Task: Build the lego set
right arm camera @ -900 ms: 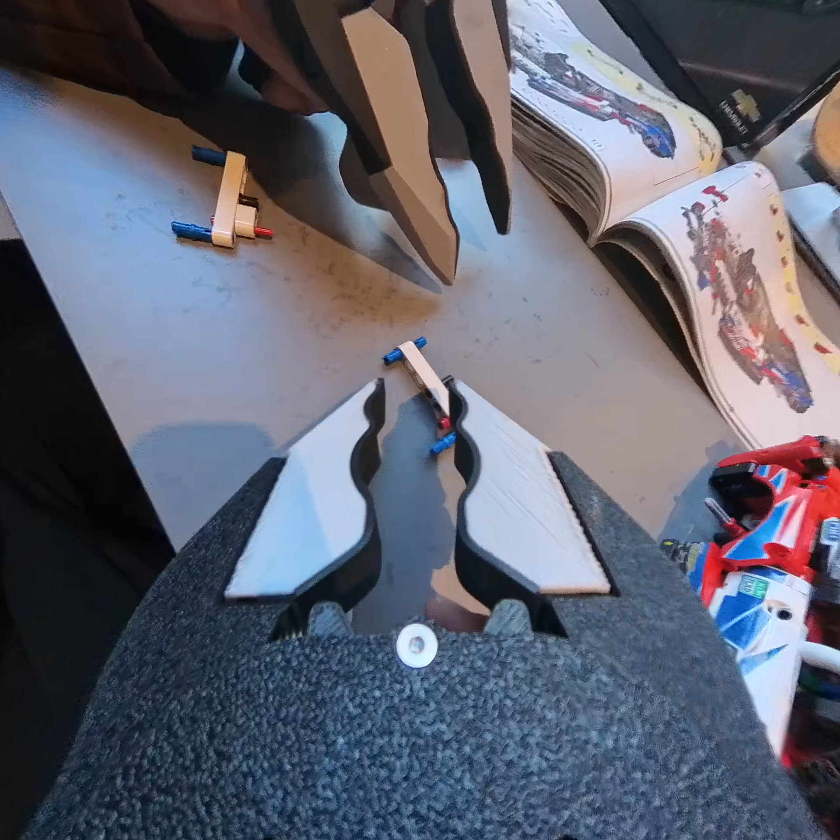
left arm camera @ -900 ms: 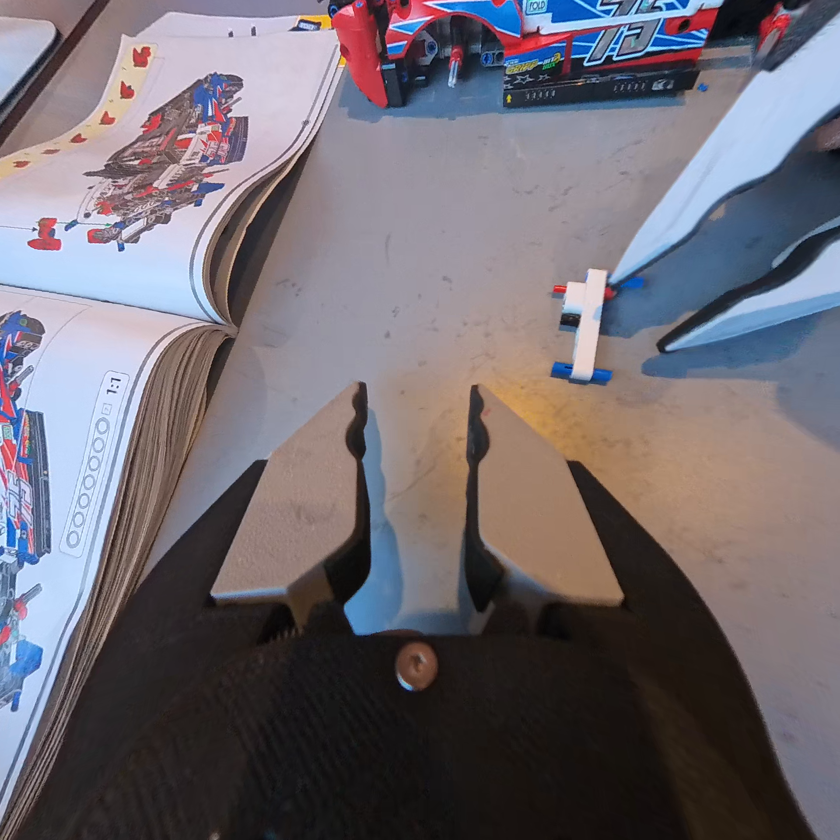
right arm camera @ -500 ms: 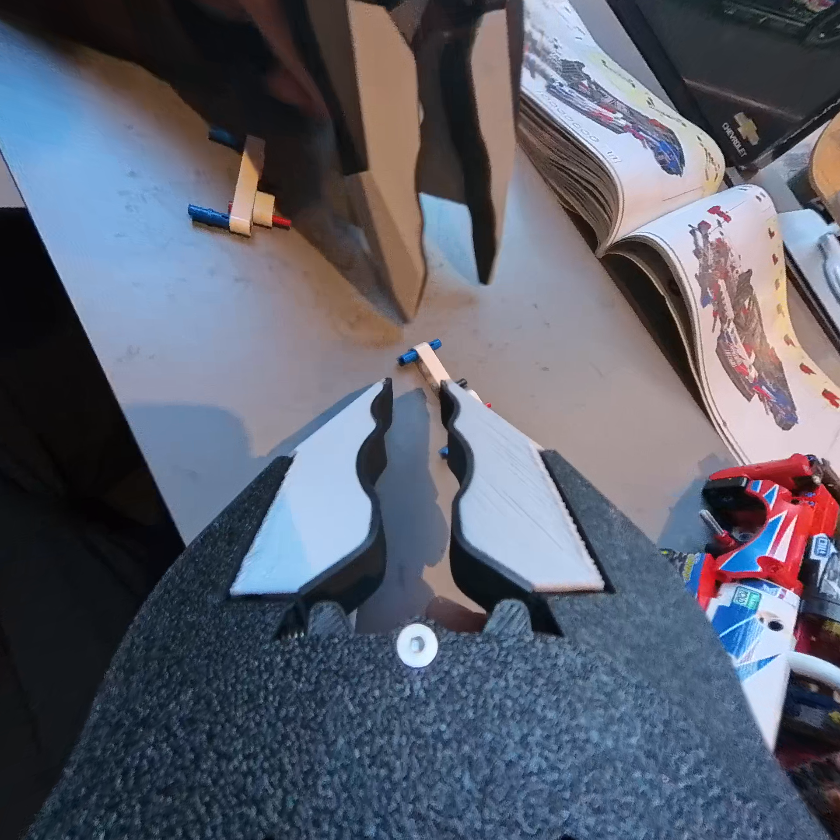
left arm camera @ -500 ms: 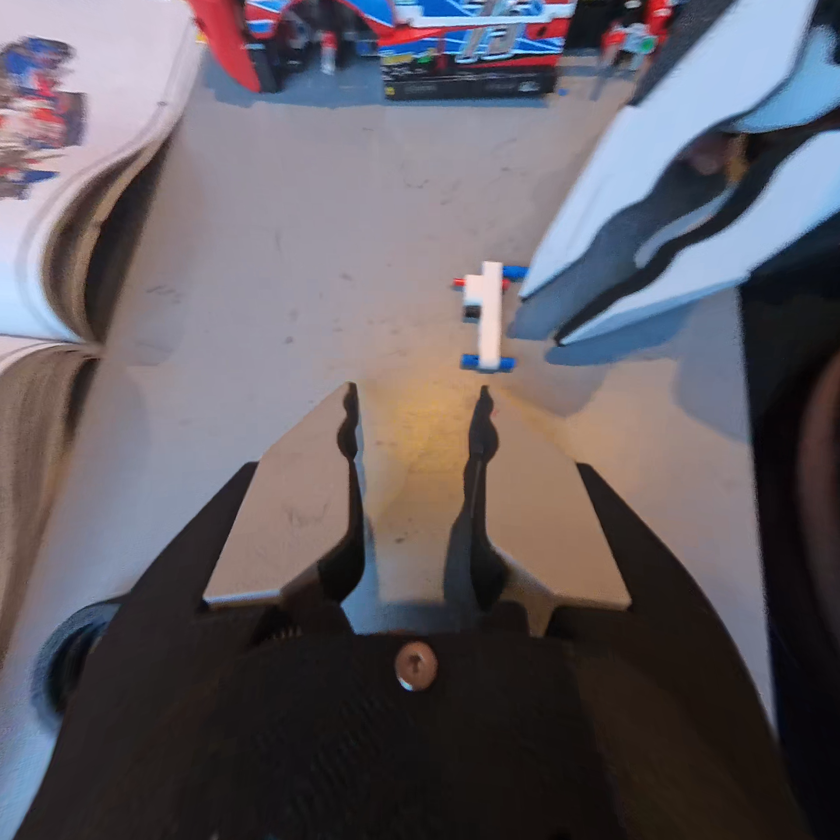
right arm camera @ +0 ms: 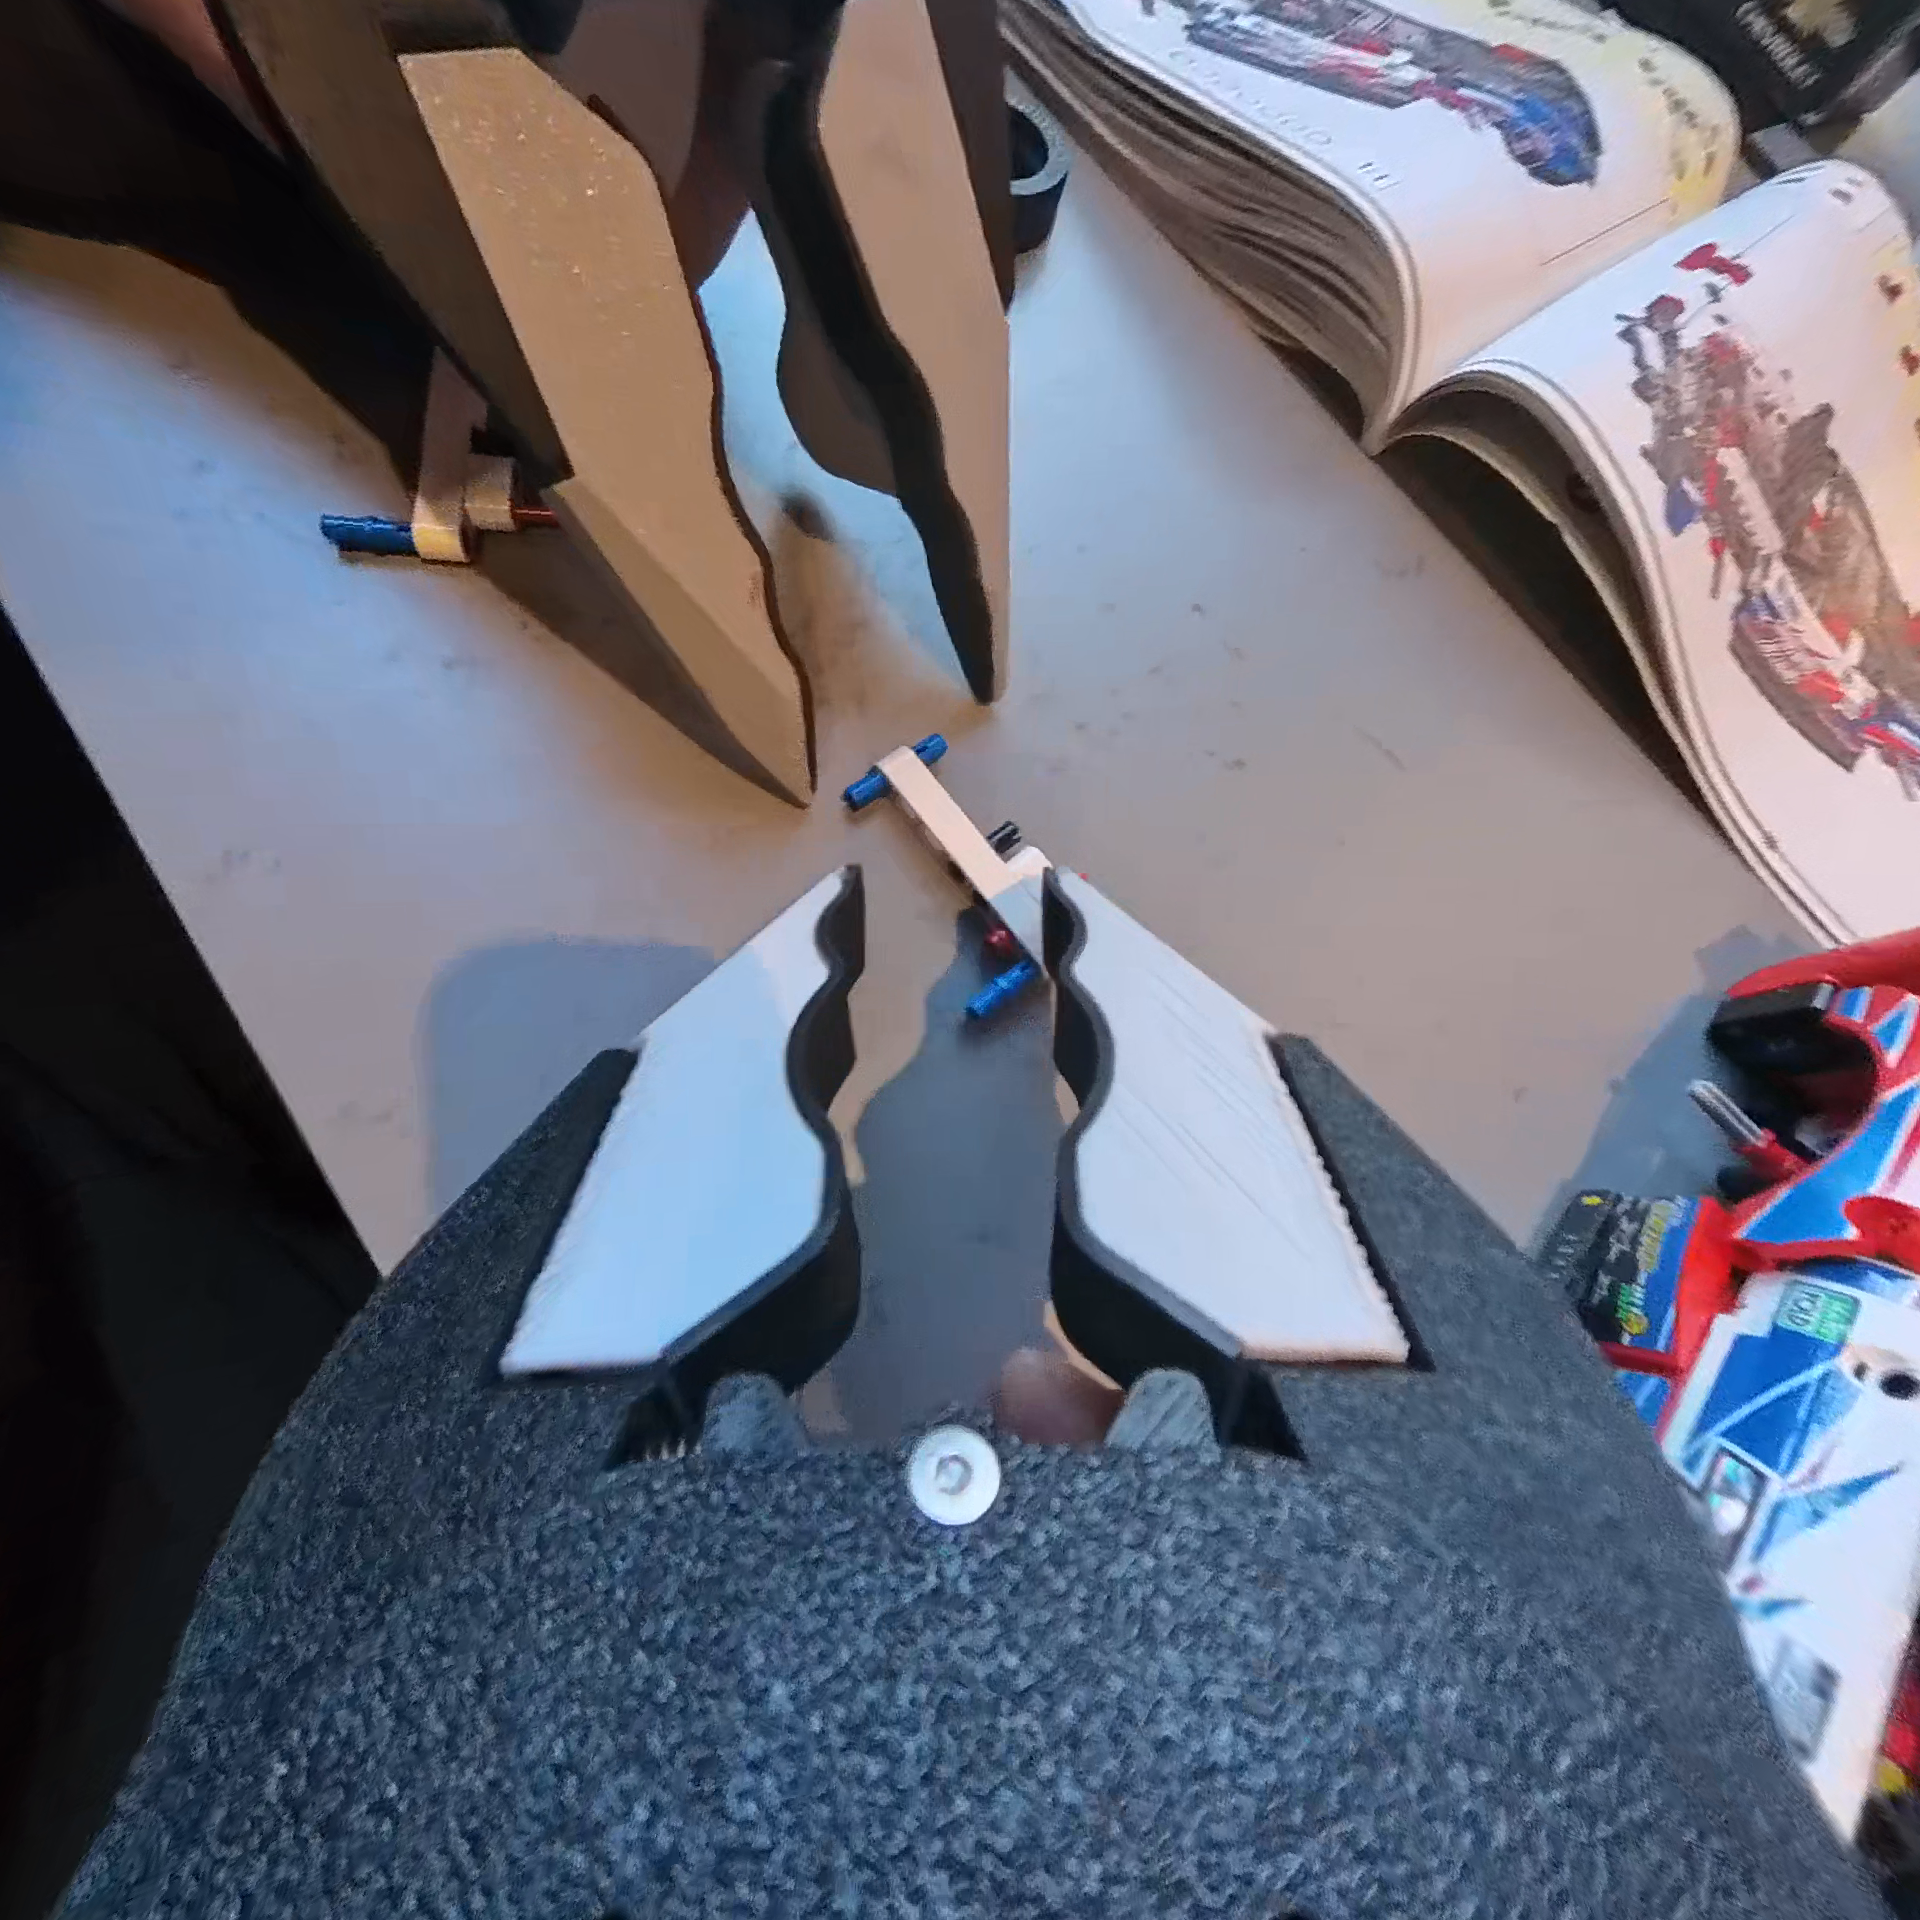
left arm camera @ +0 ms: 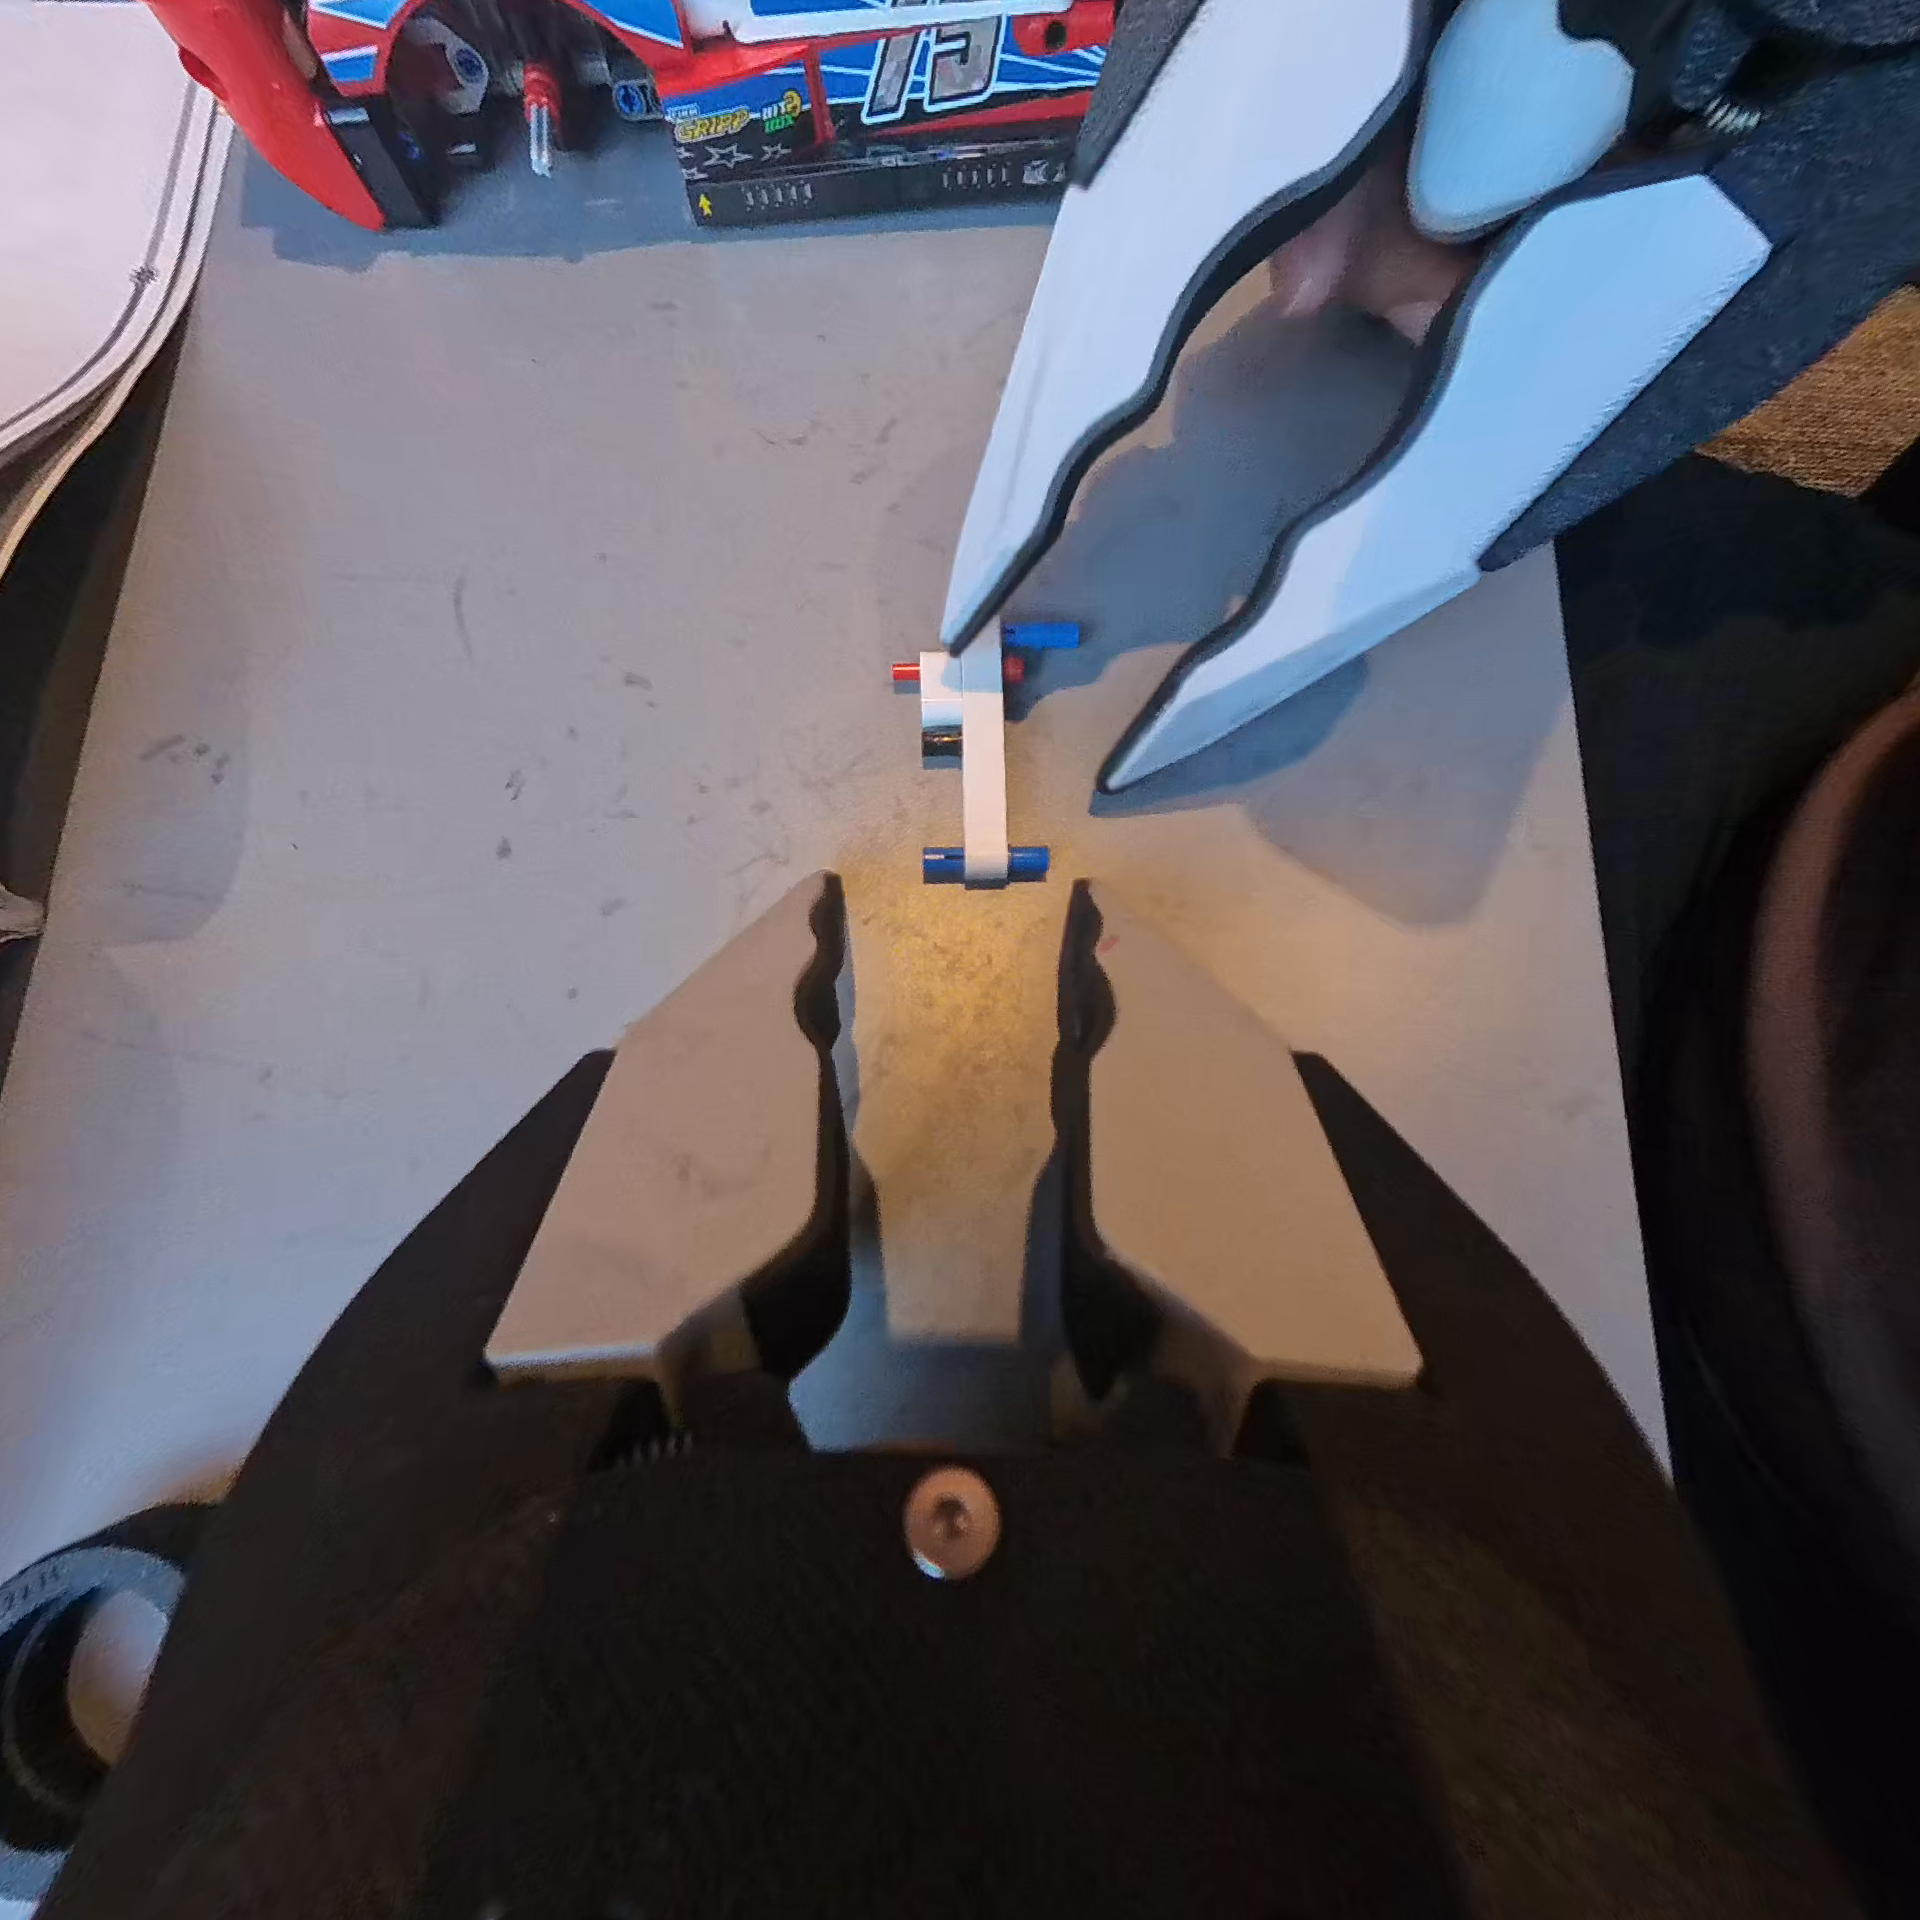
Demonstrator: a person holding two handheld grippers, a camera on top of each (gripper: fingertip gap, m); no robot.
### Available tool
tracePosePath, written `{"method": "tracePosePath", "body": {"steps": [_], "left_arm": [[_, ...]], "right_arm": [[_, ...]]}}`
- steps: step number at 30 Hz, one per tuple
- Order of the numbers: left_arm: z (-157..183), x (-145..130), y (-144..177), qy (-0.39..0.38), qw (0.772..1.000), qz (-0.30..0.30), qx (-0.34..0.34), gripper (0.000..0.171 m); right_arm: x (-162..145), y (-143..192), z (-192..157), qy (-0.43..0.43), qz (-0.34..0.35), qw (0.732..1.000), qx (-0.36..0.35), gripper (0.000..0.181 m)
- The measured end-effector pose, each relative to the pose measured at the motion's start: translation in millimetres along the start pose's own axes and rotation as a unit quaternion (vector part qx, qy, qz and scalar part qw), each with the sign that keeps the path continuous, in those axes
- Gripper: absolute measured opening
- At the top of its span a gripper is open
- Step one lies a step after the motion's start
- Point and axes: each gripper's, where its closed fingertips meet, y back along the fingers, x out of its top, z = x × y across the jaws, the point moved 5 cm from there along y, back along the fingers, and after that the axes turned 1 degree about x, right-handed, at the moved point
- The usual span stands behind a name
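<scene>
Nearest in the left wrist view, the left gripper (left arm camera: pixel 951 894) sits low over the grey table (left arm camera: pixel 468 623) with its jaws parted and nothing between them. Just beyond its fingertips lies a small white lego beam assembly (left arm camera: pixel 982 764), flat on the table, with a blue pin crossing its near end and blue and red pins at its far end. At that far end the right gripper (left arm camera: pixel 1023 712) comes in from the upper right, jaws spread and empty; one fingertip (left arm camera: pixel 961 629) is at the beam's far end, though whether it touches cannot be told, and the other stands just beside the beam. Farther back, at the table's far edge, stands the partly built red, white and blue lego car (left arm camera: pixel 727 94). At the left edge an open instruction booklet (left arm camera: pixel 94 208) shows.

From the right wrist view the same beam lies between the two tools, its nearer part running alongside the right gripper's right finger. A second white beam assembly (right arm camera: pixel 447 520) with a blue pin lies farther off, partly hidden behind the left gripper. A black ring-shaped object (right arm camera: pixel 1039 182) lies near the booklet.
</scene>
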Motion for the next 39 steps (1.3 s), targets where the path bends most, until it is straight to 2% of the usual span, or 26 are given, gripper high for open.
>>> {"method": "tracePosePath", "body": {"steps": [4,12,19,23,28,31,36,39], "left_arm": [[1,1,-1,-0.003,1.000,0.001,-0.004,0.034],[0,-1,1,-0.006,1.000,0.001,-0.008,0.033],[-10,-4,6,0.016,1.000,-0.001,0.005,0.033],[-20,-4,12,0.032,0.999,0.009,0.019,0.032],[-30,-2,21,0.053,0.998,0.027,0.030,0.032],[-32,-2,22,0.069,0.997,0.031,0.025,0.032],[-31,-4,20,0.049,0.998,0.014,0.040,0.032],[-32,-6,20,0.046,0.998,0.009,0.044,0.032]], "right_arm": [[-1,-4,4,-0.011,-0.013,1.000,0.011,0.034],[7,-11,5,0.060,-0.026,0.998,0.027,0.036],[13,-10,5,0.160,-0.079,0.982,0.057,0.017],[17,-15,3,0.196,-0.110,0.971,0.080,0.014],[18,-18,5,0.143,-0.144,0.971,0.129,0.010],[18,-19,7,0.107,-0.147,0.974,0.133,0.009],[17,-14,11,0.072,-0.130,0.985,0.083,0.008],[20,6,16,0.049,-0.105,0.992,0.046,0.008]]}}
